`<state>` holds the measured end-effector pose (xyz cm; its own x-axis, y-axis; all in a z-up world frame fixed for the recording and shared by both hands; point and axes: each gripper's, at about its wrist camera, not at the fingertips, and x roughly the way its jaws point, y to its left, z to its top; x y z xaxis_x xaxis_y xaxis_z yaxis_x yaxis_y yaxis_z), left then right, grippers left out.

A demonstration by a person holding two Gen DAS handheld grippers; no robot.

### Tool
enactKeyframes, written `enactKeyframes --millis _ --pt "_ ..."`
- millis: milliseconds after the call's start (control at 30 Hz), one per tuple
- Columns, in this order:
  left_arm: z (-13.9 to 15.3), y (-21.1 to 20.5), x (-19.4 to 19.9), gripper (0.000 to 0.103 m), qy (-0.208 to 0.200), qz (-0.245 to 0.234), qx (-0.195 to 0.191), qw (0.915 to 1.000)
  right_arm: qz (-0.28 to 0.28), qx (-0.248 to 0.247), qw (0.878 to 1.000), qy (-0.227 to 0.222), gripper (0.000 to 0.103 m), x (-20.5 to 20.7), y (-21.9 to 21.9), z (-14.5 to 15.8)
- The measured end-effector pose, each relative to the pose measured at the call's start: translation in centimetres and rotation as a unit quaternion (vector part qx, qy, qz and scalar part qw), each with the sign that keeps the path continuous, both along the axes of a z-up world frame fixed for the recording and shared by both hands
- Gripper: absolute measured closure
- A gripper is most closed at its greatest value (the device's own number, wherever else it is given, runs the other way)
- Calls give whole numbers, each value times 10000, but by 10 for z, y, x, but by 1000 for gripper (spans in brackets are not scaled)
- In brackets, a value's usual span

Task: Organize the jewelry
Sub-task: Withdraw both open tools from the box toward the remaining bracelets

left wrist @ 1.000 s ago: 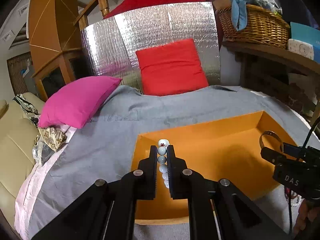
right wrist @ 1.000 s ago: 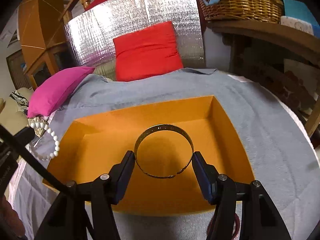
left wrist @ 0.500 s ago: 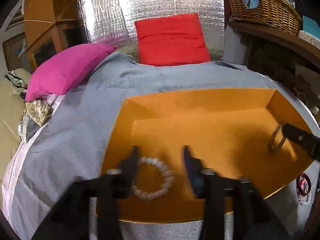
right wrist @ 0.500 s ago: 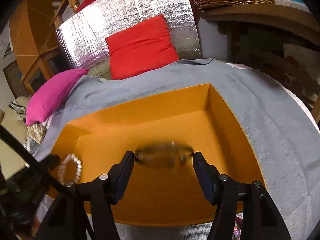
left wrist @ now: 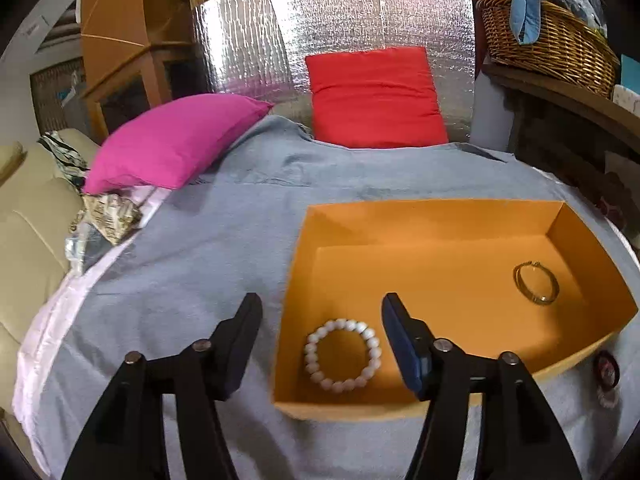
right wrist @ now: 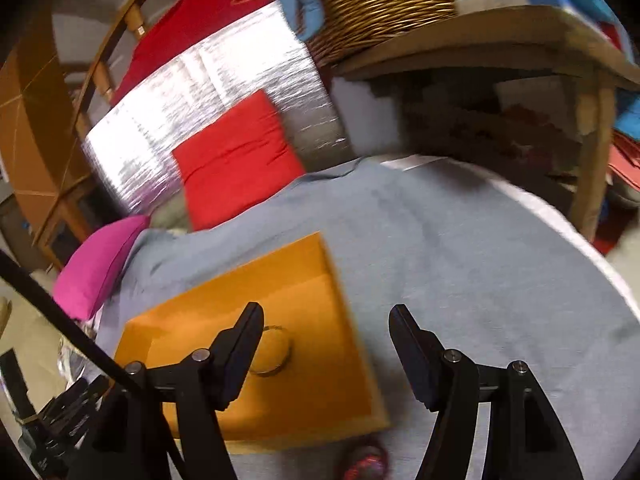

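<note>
An orange box (left wrist: 400, 216) sits on the grey cloth. A white bead bracelet (left wrist: 342, 355) lies flat in its near left corner. A gold bangle (left wrist: 536, 282) lies flat near its right wall. My left gripper (left wrist: 320, 316) is open and empty, above the box's left edge and the bead bracelet. In the right wrist view the orange box (right wrist: 320, 308) is at lower left with the gold bangle (right wrist: 276, 350) in it. My right gripper (right wrist: 326, 330) is open and empty, over the box's right edge. This view is blurred.
A dark red bracelet (left wrist: 606, 365) lies on the grey cloth (left wrist: 200, 256) by the box's near right corner; it also shows in the right wrist view (right wrist: 366, 462). A pink pillow (left wrist: 172, 144), red pillow (left wrist: 376, 96), wicker basket (left wrist: 548, 48) stand behind.
Both grippers opened and let go: the bead bracelet and the gold bangle now lie in the box. The left gripper pulled back left; the right gripper swung right and tilted.
</note>
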<state>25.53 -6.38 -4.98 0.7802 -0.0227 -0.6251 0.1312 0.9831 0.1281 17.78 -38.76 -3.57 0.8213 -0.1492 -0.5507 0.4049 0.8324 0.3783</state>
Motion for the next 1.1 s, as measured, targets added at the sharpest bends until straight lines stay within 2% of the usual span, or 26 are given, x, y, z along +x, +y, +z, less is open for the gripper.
enactKeyframes --millis 167,333,433,567,633,800,900,1100 --pt "5 17 -23 38 25 24 0 10000 -160 42 9998 72 34 -26 -12 6" --pt "9 38 -52 37 -1 -93 121 9999 12 151 9995 281 34 -51 -12 1" --pt "4 62 -68 36 113 90 -84 9999 154 257 9988 389 34 -65 -10 -3" --pt "-10 80 -80 36 557 237 -490 9970 335 463 9969 537 34 -80 -7 -5" --pt "-13 75 -85 36 592 105 -558 9966 366 659 9953 613 34 -84 -5 -8" --pt "-27 49 -88 36 726 -411 -243 9962 556 942 9910 770 34 -80 5 -20" --pt "-35 42 -90 36 828 -712 -122 9939 728 1002 9868 1042 34 -67 16 -34" --pt "-50 43 -92 36 1060 -1114 47 9881 1489 1080 9731 1388 34 -50 48 -53"
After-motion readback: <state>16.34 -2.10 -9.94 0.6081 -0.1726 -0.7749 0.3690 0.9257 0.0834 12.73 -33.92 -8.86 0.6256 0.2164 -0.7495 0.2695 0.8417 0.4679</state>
